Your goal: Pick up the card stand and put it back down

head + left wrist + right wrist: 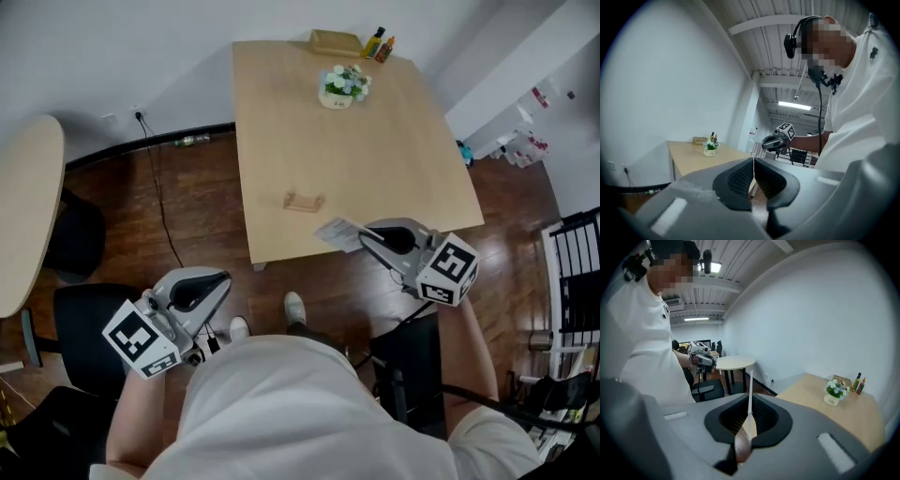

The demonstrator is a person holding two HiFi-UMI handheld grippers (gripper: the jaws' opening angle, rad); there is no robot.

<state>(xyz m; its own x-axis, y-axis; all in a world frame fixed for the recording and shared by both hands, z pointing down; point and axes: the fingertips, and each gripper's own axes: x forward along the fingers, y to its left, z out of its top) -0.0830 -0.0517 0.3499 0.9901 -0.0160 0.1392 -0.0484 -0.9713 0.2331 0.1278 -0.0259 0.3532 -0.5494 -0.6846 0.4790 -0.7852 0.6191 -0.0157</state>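
**Card stand on the surface, a card in the right gripper**

The small wooden card stand (303,202) sits on the pale surface (394,169) near its front edge, and neither gripper touches it. The right gripper (362,238) hovers over that edge, near the stand, its fingers closed on a thin white card (336,231). The left gripper (221,283) hangs beyond the surface, above the wooden floor (187,197), its fingers pressed together with nothing between them. A flower pot (343,86) stands at the far end.
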